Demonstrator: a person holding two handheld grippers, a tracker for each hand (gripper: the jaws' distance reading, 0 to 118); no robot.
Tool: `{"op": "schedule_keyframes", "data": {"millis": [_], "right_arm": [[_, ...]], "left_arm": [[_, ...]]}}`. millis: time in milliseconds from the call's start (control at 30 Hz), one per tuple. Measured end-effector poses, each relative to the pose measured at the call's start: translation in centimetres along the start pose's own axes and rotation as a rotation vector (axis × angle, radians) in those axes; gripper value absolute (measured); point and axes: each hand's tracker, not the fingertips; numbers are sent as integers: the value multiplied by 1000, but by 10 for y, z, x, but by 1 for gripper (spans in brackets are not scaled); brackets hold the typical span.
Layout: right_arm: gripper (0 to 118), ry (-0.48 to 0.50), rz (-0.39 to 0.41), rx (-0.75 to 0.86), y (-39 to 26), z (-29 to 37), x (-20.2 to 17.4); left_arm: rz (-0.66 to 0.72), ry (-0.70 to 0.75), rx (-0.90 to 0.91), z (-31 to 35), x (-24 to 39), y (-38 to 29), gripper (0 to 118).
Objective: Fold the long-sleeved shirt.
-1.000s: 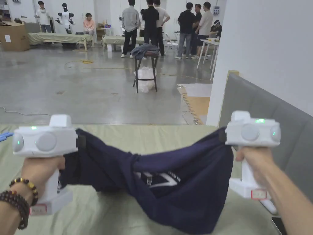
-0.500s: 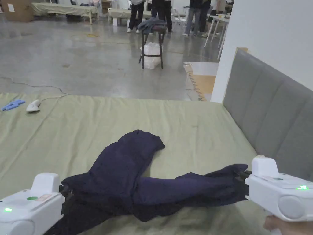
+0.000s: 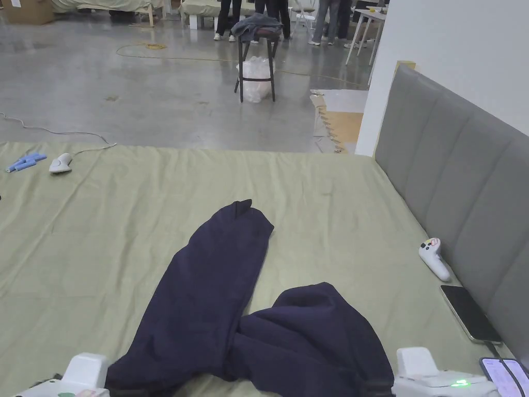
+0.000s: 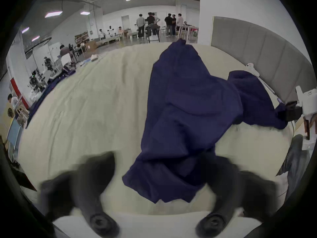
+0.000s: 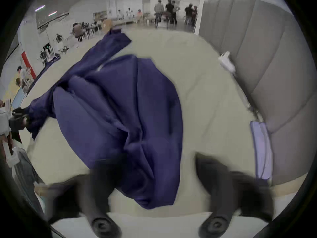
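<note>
Head view: the navy shirt [image 3: 243,305] lies crumpled on the bed [image 3: 103,232] at its near edge, no fold made. Left gripper view: the left tongs [image 4: 160,178] gape, hem between them. Right gripper view: the right tongs [image 5: 154,178] gape likewise

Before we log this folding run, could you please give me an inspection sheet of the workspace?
Surface: green bed sheet, lightly creased.
Job's things: navy shirt lying rumpled and unfolded, one sleeve stretched away.
Clutter: white controller and phone by the headboard; white device and blue items at far left.
Grippers: left gripper and right gripper both open at the shirt's near edge.
Cables: cord from the white device runs onto the floor.
Surroundings: stool with clothes, people standing beyond.
</note>
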Motion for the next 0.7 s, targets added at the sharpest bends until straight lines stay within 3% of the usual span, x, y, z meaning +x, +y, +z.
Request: {"op": "schedule_keyframes", "data": {"millis": [33,100,133,167,200,233,267,367,500,533,567,600,633,700], "right_arm": [[116,31,-42,39,0,13,3],[113,50,-70,96,11,26,5],[112,59,-91,98,16,31,5],[105,78,-97,97,18,36,7],[82,103,-101,107,21,39,5],[27,135,-87,129,23,40,2],[0,127,-80,133,24,38,-3],[0,158,-45,121,24,40,-16],[0,186,-44,119,21,33,-22],[0,189,-48,117,21,33,-21],[0,190,-53,115,20,34,-21],[0,194,-57,114,19,32,-21],[0,198,-62,115,19,30,-20],[0,208,-73,111,18,26,-16]], "left_arm": [[9,-17,61,18,-1,8,106],[37,-30,52,37,-1,18,103],[44,-28,55,47,1,25,94],[50,-47,100,58,3,32,74],[44,-70,137,67,7,39,30],[35,-72,135,59,6,40,6],[14,-19,170,63,12,47,4],[32,-154,173,61,23,69,4],[-40,-206,195,25,52,123,4],[-76,-229,191,9,64,141,12],[-111,-250,162,-9,76,158,37],[-119,-270,135,-39,87,171,78],[-125,-277,101,-69,97,182,111],[-111,-273,16,-126,121,198,108]]}}
